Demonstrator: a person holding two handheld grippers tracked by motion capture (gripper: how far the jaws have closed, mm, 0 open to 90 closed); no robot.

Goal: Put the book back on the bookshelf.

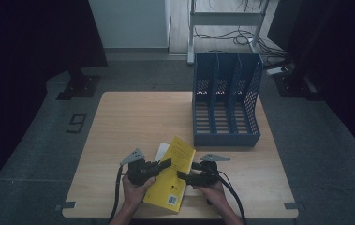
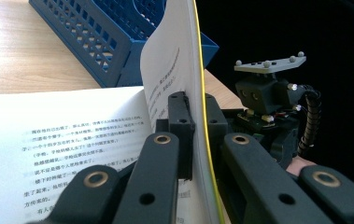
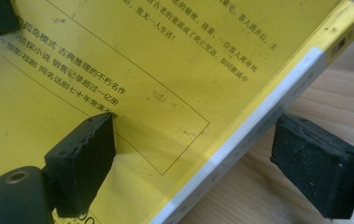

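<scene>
Near the front edge of the counter (image 1: pixel 119 117), about midway along it, lies a yellow book (image 1: pixel 173 176), its barcode end towards the person.

The left gripper (image 1: pixel 162 164) has its jaws shut on the book's cover (image 2: pixel 177 56). In the left gripper view the cover and perhaps a leaf or two stand upright between the pads, with a printed page (image 2: pixel 62 135) lying flat below to the left.

To the right, the right gripper (image 1: pixel 184 176) sits at the book's other long side. The right gripper view shows its jaws standing wide, one pad over the yellow back cover (image 3: pixel 174 70), the other out over bare wood beyond the book's edge. Neither pad appears to press on the book, though whether the near pad touches the cover cannot be told.

Further right, at the counter's far right corner, stands a blue file rack (image 1: pixel 226 101) with upright slots, well apart from the book.

The step in hand looks like opening or steadying the book. The next move probably calls for the right jaws to close on the book's edge, so both hands share the weight before lifting it.
</scene>
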